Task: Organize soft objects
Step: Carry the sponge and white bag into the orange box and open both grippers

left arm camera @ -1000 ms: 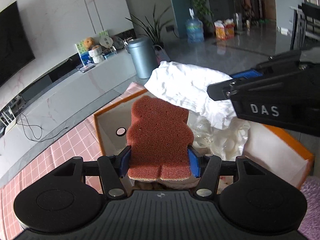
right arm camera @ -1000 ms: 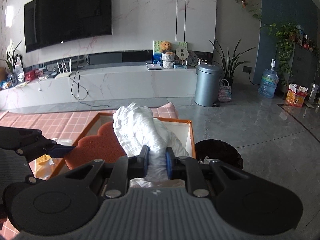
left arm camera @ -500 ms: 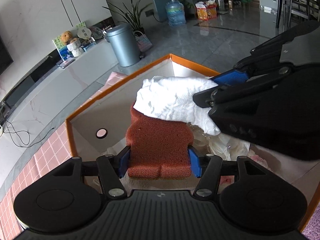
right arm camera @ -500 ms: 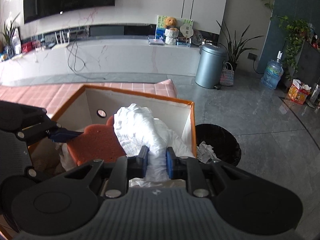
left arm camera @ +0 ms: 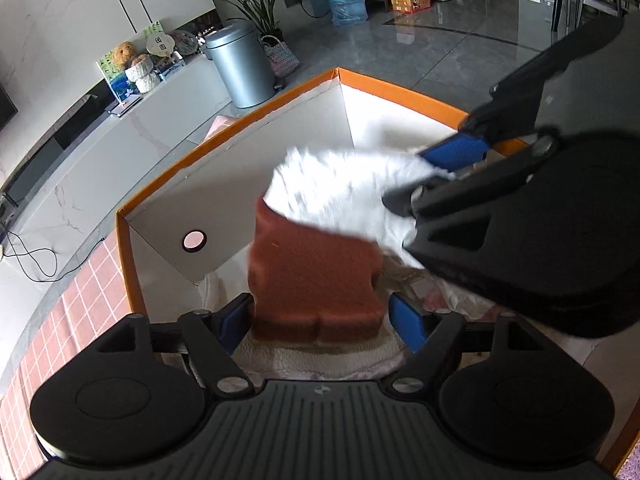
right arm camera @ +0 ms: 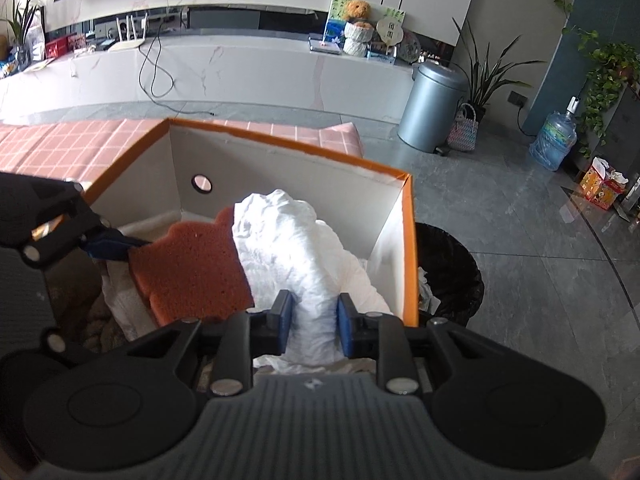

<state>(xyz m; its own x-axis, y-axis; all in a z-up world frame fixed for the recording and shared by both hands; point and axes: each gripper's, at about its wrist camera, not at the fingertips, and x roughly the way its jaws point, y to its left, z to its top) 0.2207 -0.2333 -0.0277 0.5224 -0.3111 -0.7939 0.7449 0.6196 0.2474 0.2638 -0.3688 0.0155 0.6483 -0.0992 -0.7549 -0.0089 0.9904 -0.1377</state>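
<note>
A brown-red bear-shaped sponge [left arm camera: 316, 276] sits between the fingers of my left gripper [left arm camera: 320, 320], low inside the orange-rimmed white box [left arm camera: 240, 132]. The jaws stand slightly wider than the sponge, with a gap at the right pad. The sponge also shows in the right wrist view [right arm camera: 192, 268]. My right gripper [right arm camera: 314, 320] is beside it in the box with a crumpled white cloth [right arm camera: 304, 256] between its pads, which have spread a little; the cloth [left arm camera: 344, 196] overlaps the sponge's top and looks blurred.
Other soft white and pale items [left arm camera: 320, 356] lie on the box floor. The box [right arm camera: 408, 240] stands on a pink checked cloth [right arm camera: 60, 148]. A black waste bin [right arm camera: 448, 268] is just right of the box. A grey pedal bin [right arm camera: 432, 108] and TV bench lie beyond.
Both grippers have moved down into the box with their loads. The left jaws have widened off the sponge; the right pads have spread a little around the cloth.
</note>
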